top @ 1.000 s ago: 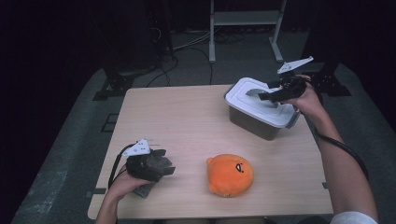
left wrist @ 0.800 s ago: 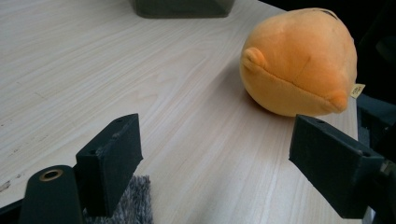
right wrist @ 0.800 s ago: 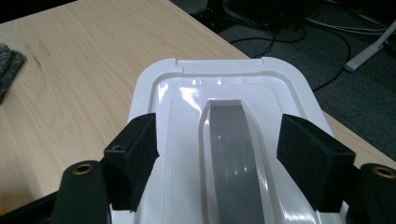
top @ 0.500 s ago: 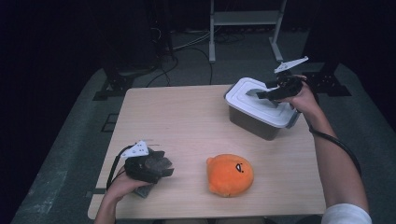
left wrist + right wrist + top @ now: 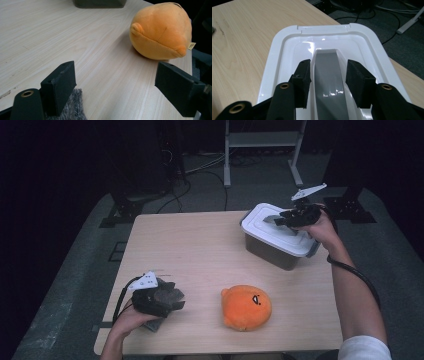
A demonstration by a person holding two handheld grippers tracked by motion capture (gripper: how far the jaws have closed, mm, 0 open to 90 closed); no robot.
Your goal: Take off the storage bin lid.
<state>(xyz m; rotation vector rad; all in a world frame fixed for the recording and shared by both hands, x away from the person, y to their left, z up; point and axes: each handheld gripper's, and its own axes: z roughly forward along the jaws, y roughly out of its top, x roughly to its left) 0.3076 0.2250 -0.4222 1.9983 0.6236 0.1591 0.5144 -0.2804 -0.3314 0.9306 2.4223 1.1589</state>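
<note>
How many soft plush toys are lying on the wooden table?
1. The round orange plush toy lies on the light wooden table, near its front edge, right of the middle. The closed grey plastic box could hide more.

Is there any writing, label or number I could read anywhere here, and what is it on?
Small tag on the orange plush: a mark is printed on it, too small and blurred to read.
Box lid: no writing on it.
Table: no writing on it.
</note>
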